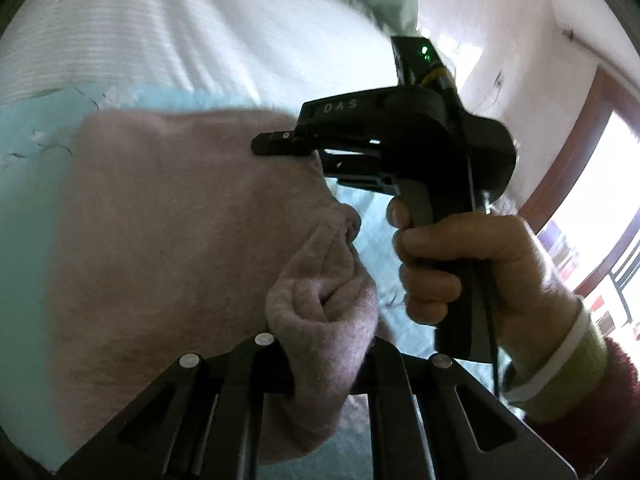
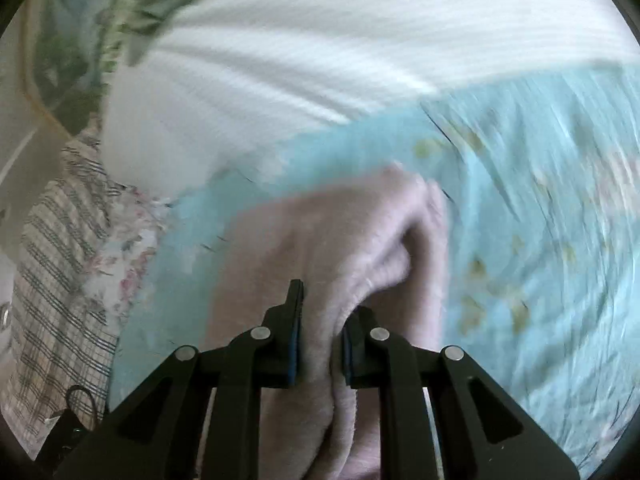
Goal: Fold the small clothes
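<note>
From the left wrist view, the left hand-held gripper [image 1: 320, 360] sits at the bottom centre of the frame, its jaws clamped on a bunched fold of a pink fleece garment [image 1: 168, 240]. The garment spreads up and to the left from the jaws, filling the lower left and middle of the frame, over a light blue bedspread [image 1: 36, 128] on a bed. At right centre, a person's hand [image 1: 460, 264] grips the handle of the right hand-held gripper [image 1: 276, 146], whose tip reaches left to the garment's upper right edge. A white striped cloth [image 1: 200, 32] fills the upper part. From the right wrist view, blurred by motion, the right hand-held gripper [image 2: 320, 344] sits at the bottom centre, jaws clamped on a thick fold of the pink fleece garment [image 2: 320, 232], which runs between the jaws and rises to mid frame. The light blue bedspread [image 2: 540, 200] lies to the right, and the white striped cloth [image 2: 360, 40] across the top.
</note>
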